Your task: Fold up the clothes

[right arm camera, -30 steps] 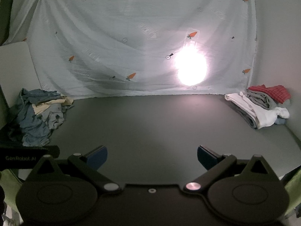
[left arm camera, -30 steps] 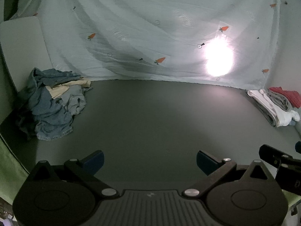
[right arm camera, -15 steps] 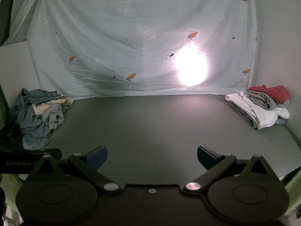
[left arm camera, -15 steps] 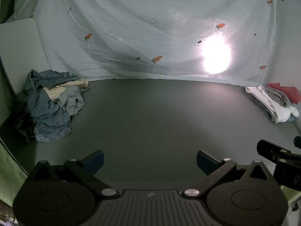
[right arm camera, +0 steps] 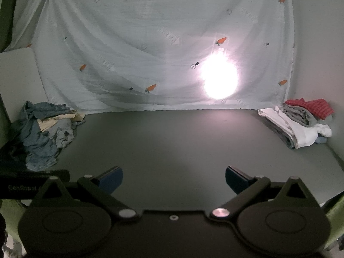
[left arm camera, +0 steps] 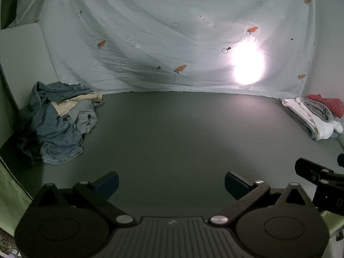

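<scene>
What moved: the left tongs (left arm camera: 171,181) have lifted and tipped up a bit since a moment ago, so more of the curtain shows and the messy pile looks lower down. The right tongs (right arm camera: 174,179) hardly moved.
Left tongs: the two blue tips are wide apart with nothing between them. They hang over the near edge of the dark table (left arm camera: 182,129).
Right tongs: also wide apart and holding nothing, side by side with the left ones. Part of them shows at the far right of the left camera view.
Messy pile (left arm camera: 58,120): blue denim, a cream piece and a pale grey piece, all crumpled, far off to the left of the tongs and in front of them. These look like the clothes not folded yet.
Folded stack (right arm camera: 298,122): white, grey and red pieces lying flat on each other, far off to the right of the tongs. I think done clothes go here, away from the messy ones.
Bare middle: the table right in front of the tongs has nothing on it, likely kept free for spreading out the next piece.
Curtain (right arm camera: 150,43): pale cloth with little orange carrots hangs behind the table, with a bright light (right arm camera: 220,81) shining through.
Writing: arrow marks on the curtain seem to say "HOOK HERE", seen back to front. A label on the left tool starts "GenRobot"; the rest is cut off.
</scene>
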### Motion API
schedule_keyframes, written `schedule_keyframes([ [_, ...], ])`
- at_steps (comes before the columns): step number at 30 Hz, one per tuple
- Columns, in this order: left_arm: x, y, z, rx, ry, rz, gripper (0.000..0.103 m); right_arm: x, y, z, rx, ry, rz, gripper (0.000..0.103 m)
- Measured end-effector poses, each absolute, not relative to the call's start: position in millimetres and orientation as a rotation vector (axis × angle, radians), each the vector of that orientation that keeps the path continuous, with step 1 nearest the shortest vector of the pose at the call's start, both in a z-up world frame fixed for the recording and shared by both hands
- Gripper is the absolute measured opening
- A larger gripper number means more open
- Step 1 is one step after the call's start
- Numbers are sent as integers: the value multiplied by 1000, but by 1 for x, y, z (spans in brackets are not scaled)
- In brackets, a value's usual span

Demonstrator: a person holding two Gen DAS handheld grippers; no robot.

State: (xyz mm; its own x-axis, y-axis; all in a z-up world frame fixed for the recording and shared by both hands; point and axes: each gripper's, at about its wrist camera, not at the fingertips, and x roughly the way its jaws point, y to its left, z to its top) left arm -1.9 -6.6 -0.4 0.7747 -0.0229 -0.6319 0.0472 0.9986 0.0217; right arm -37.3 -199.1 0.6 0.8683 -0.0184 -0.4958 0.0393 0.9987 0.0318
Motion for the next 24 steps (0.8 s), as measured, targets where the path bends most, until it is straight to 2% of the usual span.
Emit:
schedule_keyframes([
  [24, 30, 1, -4, 5, 694, -13, 103, -5, -212, -7, 69, 494, -47, 103],
])
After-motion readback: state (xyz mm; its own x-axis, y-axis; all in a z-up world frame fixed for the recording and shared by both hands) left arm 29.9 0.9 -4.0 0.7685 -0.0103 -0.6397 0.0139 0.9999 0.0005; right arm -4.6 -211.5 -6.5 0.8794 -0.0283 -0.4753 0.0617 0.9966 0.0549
